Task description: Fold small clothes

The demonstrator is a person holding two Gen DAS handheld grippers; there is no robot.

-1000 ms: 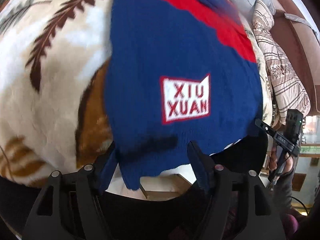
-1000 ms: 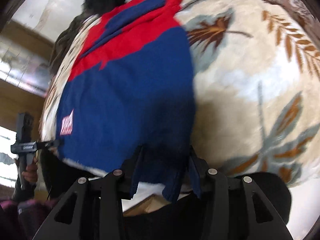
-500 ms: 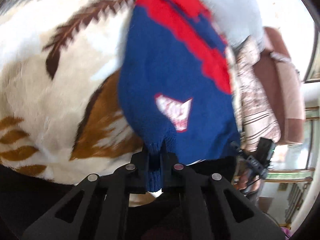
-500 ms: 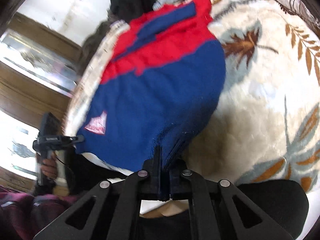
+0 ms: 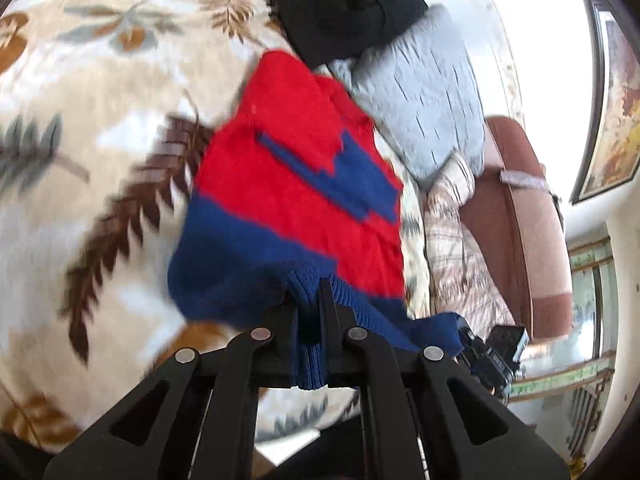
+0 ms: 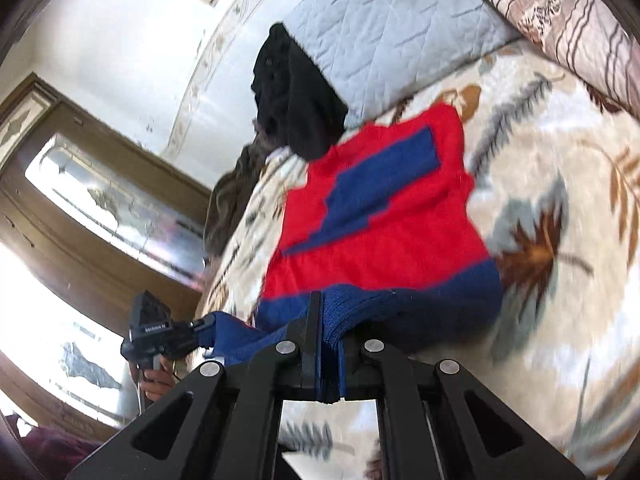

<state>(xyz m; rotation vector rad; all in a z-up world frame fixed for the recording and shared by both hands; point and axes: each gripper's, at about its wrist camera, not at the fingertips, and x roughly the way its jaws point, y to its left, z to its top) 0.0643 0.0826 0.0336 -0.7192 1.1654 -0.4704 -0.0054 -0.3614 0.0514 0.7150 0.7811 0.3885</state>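
Both tongs had just clamped on the hem: the left tongs [image 5: 310, 300] and the right tongs [image 6: 326, 320] each pinched the blue ribbed edge of the small sweater [image 5: 296, 208], which a second earlier lay flat between spread jaws. The hem was lifted now, likely starting a fold toward the red shoulders, which lay on the leaf-patterned blanket [image 5: 100, 128] beyond.

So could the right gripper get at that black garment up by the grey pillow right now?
Probably not as things stand. The right gripper is shut on the sweater's blue hem, and the black garment lies beyond the sweater's far end. It would have to let go first.
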